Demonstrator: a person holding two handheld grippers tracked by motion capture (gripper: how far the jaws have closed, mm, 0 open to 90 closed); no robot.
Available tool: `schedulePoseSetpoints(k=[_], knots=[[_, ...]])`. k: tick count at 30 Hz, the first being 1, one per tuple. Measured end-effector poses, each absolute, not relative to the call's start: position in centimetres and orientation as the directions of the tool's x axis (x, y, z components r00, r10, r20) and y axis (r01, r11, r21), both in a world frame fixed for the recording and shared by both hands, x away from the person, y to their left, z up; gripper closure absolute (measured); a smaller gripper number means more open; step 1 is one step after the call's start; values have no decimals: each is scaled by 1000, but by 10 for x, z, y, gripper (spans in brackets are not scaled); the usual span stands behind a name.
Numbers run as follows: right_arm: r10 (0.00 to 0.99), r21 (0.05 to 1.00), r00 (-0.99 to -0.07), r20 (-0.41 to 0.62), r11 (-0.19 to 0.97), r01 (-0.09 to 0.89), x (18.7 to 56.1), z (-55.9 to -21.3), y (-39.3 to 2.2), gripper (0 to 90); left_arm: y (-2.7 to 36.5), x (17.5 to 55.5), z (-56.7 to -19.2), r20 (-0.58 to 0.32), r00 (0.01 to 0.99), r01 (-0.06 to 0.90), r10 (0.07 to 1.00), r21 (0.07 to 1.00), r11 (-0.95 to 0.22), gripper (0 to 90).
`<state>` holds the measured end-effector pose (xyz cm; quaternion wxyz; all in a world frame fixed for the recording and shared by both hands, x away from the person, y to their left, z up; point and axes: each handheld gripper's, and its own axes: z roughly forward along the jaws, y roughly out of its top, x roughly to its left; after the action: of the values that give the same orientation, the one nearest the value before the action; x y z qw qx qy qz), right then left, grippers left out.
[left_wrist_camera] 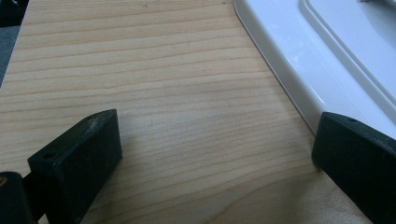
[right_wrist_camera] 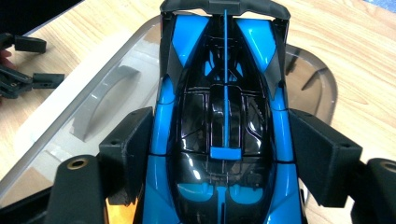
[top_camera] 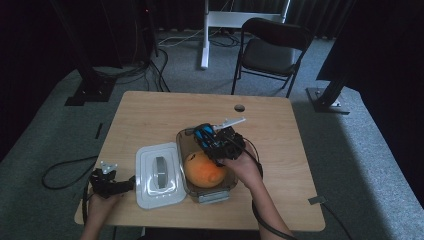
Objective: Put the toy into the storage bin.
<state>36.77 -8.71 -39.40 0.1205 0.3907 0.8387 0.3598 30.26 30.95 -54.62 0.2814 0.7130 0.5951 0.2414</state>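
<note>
The right gripper (right_wrist_camera: 224,154) grasps a blue and black toy car (right_wrist_camera: 224,116): its two black fingers (right_wrist_camera: 128,149) press on the car's flanks, one on each side, about midway along the body. In the right gripper view the car runs straight away from the fingers, its long axis in line with them, and the end with the dark crosswise wing is the far one. A thin blue stripe runs down the middle of the glossy black canopy. No brand, label or writing can be read on the car.

In the high view the right gripper (top_camera: 212,137) holds the toy car (top_camera: 204,135) above the far end of a clear plastic container (top_camera: 200,192) on the wooden table (top_camera: 165,107). An orange fruit (top_camera: 204,170) lies in the container, nearer the person than the fingers and just beside them. Past the fingers in the right gripper view the container's clear wall and rim show beneath the car.

The white lid (top_camera: 158,175) lies flat on the table, just beside the container on its left. The left gripper (top_camera: 120,186) rests low on the table at the lid's left edge. In the left gripper view its fingers (left_wrist_camera: 79,158) stand wide apart, released, with bare wood between them; the lid's rim (left_wrist_camera: 280,70) passes just beside the right-hand one. Whether that one touches the rim I cannot tell.
</note>
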Motion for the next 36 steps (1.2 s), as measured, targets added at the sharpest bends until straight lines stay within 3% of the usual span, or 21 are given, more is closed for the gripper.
schedulePoseSetpoints(k=[21,36], knots=[[753,695,-645,135,392,603,369,-403,-91,261,309,303,-546,9,175,713,985,689,-133,19],[759,679,-643,105,418,604,370,-403,-85,260,310,303,-546,10,175,713,985,688,-133,19]])
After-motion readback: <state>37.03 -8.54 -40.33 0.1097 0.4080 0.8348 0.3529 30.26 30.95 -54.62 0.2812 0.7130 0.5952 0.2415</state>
